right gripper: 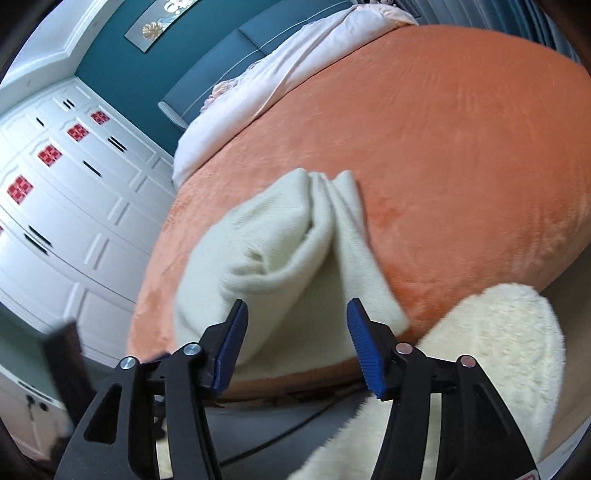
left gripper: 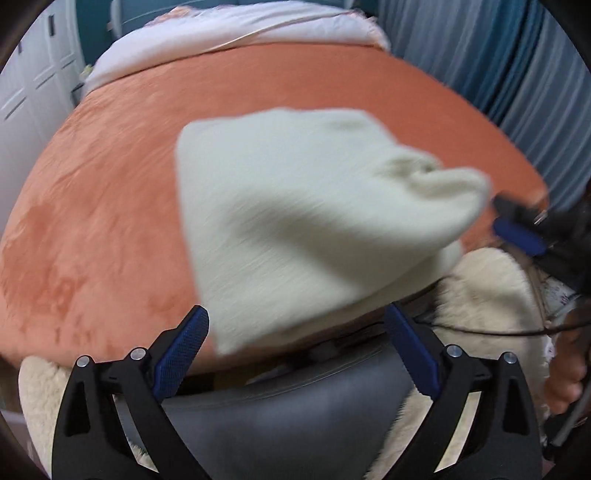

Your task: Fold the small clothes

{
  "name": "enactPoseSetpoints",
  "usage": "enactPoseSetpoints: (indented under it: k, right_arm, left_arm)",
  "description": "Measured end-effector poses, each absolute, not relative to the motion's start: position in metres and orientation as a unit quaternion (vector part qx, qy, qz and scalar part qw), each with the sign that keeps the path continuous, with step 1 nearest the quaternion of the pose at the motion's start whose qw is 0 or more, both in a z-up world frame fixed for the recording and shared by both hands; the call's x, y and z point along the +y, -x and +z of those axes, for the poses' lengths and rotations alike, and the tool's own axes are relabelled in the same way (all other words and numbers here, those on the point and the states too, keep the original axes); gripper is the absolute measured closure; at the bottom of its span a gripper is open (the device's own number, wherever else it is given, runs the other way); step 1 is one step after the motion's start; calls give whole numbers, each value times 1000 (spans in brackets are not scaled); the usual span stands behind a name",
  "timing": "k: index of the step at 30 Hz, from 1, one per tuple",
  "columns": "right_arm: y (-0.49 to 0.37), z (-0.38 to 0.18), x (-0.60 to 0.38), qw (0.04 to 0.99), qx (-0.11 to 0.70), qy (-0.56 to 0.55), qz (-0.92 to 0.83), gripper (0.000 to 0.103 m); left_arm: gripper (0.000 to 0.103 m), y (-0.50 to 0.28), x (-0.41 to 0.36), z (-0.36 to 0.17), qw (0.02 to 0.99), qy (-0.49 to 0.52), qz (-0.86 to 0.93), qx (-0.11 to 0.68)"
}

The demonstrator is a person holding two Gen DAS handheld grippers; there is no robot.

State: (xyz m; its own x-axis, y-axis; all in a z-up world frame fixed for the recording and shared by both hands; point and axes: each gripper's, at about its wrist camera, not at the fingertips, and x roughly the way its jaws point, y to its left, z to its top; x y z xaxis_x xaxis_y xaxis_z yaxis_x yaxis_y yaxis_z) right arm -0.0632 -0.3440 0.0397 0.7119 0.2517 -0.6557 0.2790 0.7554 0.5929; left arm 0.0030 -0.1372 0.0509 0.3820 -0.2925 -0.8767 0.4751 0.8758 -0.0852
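A pale cream knit garment (left gripper: 295,206) lies on the orange bed cover (left gripper: 110,206), bunched and folded over toward its right end; the frame is motion-blurred. My left gripper (left gripper: 297,328) is open and empty at the garment's near edge. The right gripper (left gripper: 517,225) shows in the left wrist view at the garment's right end. In the right wrist view the garment (right gripper: 280,254) lies in rolled folds on the bed cover (right gripper: 461,166). My right gripper (right gripper: 297,332) is open, its fingers on either side of the garment's near end without closing on it.
A fluffy cream rug (right gripper: 491,354) and a grey surface (left gripper: 280,417) lie below the bed's near edge. A white quilt (left gripper: 236,33) is piled at the bed's far end. White wardrobe doors (right gripper: 66,192) stand at left, blue curtains (left gripper: 480,48) at right.
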Motion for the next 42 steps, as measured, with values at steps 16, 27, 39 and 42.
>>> enactPoseSetpoints:
  k: [16,27,39,42]
  right_arm:
    - [24,100,-309,903,328,-276,-6,89]
    - [18,11,-330,838,474,-253,-94,87]
    - [67,62,-311,894,407,-149,-114,73]
    - [56,87,-281,916,374,-138,-43,79]
  left_arm:
    - [72,-24,-107,23,817,-71,-232,523]
    - [78,-31,-112,0,792,-60,-207,572]
    - [54,-6,-62,65,824,-39,-195,530]
    - [54,-15,-55,77,838,-22,-166,520]
